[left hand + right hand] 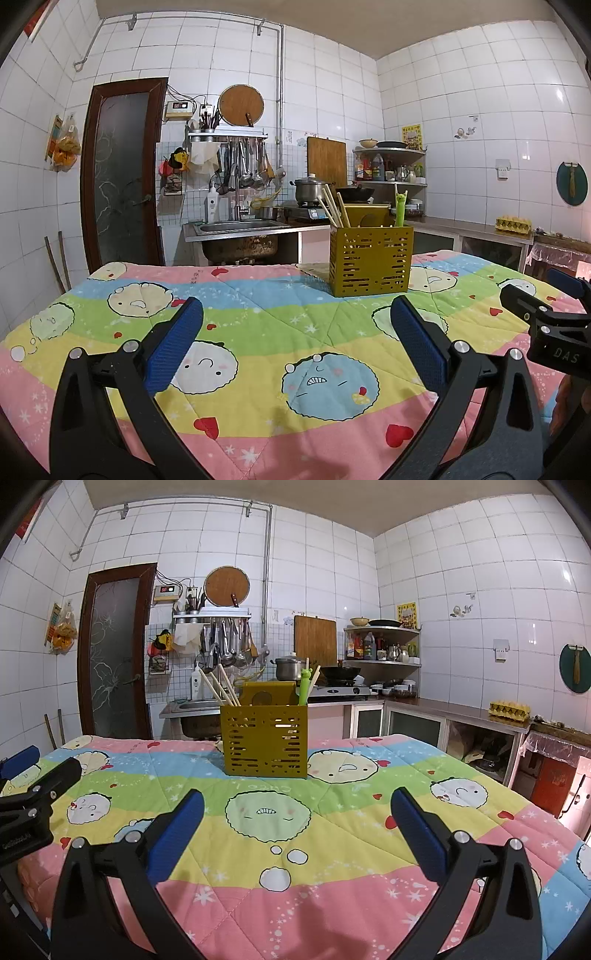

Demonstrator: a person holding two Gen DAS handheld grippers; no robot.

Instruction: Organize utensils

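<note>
A mustard-yellow slotted utensil holder point(371, 261) point(265, 739) stands upright toward the far side of the worktop point(258, 332) point(332, 849), which is covered by a quilted cloth with pastel stripes and round cartoon faces. Several pale wooden chopsticks point(332, 210) point(219, 686) lean out of its left compartment, and a green utensil with a cartoon animal top point(400, 208) point(304, 685) rises from its right side; in the right wrist view one more pale stick point(314, 679) leans just beside the green one. The left tongs point(295, 343) hover low over the near part of the cloth with their blue pads spread wide and nothing between them, well apart from the holder. The right tongs point(297, 827) are likewise spread wide and empty, pointing straight at the holder. Each pair shows at the edge of the other's view. Behind the worktop are a sink point(236, 227), hanging ladles point(247, 166) and a stove with pots point(314, 188) against white tiled walls.
</note>
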